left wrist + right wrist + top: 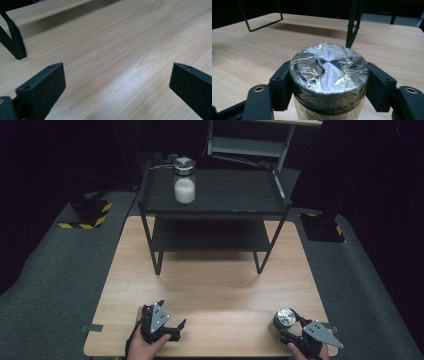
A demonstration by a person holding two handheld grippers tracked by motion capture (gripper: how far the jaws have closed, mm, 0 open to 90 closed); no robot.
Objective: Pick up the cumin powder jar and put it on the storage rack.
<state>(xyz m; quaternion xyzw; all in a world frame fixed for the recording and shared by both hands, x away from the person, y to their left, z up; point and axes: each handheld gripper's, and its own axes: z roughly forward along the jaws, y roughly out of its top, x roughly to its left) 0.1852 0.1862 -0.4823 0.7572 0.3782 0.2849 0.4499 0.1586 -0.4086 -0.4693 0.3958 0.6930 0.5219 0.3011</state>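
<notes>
Near the table's front right corner stands a jar (285, 316) with a shiny metal lid wrapped in clear film (328, 66). My right gripper (287, 325) is shut on it, its black pads (283, 80) pressed to both sides just under the lid. The jar rests on the wooden table (210, 285). A second jar (184, 181), holding white powder under a metal lid, stands on the top shelf of a black rack (235, 195) at the far side. My left gripper (173, 312) lies at the front left, open, with bare wood between its jaws (117, 67).
The black rack has a lower shelf (210, 237) and thin legs (15, 42) set on the table's far half. Yellow-and-black striped blocks (90, 212) sit on the grey floor to the left. A pale shelf unit (250, 145) stands behind the rack.
</notes>
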